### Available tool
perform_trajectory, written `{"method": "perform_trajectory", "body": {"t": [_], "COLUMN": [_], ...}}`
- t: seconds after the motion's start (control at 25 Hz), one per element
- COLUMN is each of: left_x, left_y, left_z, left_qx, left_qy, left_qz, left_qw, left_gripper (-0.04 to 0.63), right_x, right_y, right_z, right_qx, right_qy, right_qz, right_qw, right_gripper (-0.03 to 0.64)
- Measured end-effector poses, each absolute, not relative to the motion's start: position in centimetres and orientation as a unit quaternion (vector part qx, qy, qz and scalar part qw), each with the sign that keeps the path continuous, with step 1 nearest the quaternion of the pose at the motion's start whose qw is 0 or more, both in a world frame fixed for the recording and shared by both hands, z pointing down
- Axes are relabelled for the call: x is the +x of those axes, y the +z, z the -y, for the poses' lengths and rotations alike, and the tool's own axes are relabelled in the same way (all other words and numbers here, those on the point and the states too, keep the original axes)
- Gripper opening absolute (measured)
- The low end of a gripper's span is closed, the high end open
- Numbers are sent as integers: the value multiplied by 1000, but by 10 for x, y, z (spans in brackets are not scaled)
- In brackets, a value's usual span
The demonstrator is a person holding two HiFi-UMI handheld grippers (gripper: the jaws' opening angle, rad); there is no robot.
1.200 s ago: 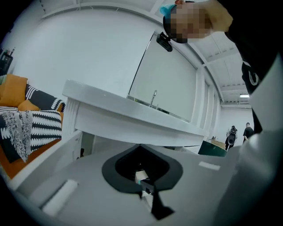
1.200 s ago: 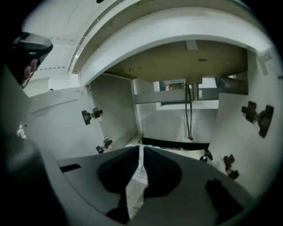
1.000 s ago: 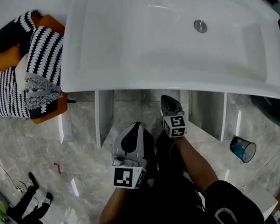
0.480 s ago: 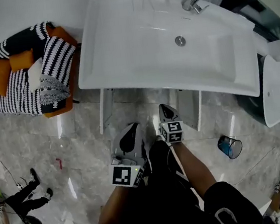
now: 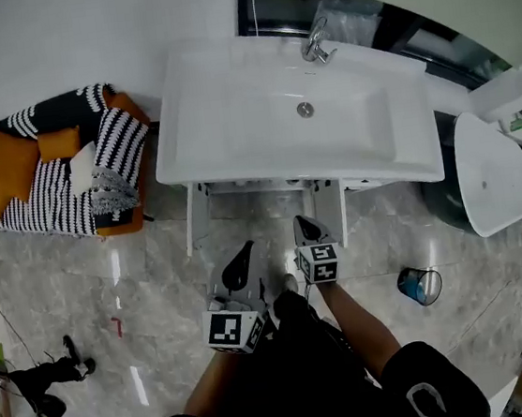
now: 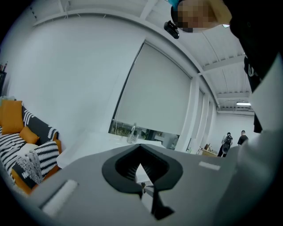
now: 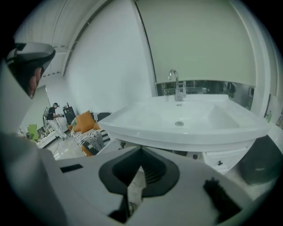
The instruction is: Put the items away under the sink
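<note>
Before the white sink (image 5: 226, 150), the left gripper (image 5: 245, 249) and right gripper (image 5: 304, 220) hover side by side over the marble floor (image 5: 154, 263), each with jaws pinched together, empty.

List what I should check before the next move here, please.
1. Empty left gripper: ok, shut on nothing.
2. Empty right gripper: ok, shut on nothing.
3. Open doors under the sink: ok.
4. Free room behind the doors: cannot tell, the sink hides it.
5. Item to store close by: cannot tell; only a blue bin stands on the floor to the right.
</note>
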State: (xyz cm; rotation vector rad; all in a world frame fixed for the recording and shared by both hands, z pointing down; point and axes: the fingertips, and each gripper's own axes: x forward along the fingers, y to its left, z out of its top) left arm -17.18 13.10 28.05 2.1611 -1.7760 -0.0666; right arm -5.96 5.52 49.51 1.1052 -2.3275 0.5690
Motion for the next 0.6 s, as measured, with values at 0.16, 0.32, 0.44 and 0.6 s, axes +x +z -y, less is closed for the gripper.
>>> {"method": "perform_trajectory", "body": {"t": [0.16,0.32,0.44,0.6], "left_x": [-156,-143,-137,-137], "left_y": [254,230,218,207], "left_z": [-141,-151,-157,-160], "left_qx": [769,780,785,785], "left_qy": [-30,-36,-43,-47], "left_qz": [619,610,605,608], "left_qw": [158,137,124,110], "left_gripper": [6,6,6,6], "right_x": [-49,-44,-41,-33], "right_y": [444,386,342,300], "right_z": [-63,-78,-94,-113], "right_qx": [406,404,404,408], "right_qy": [199,175,150,144], "right_qz": [864,880,891,895], "right_qw": [220,179,144,109], "right_gripper": [15,15,15,15]}}
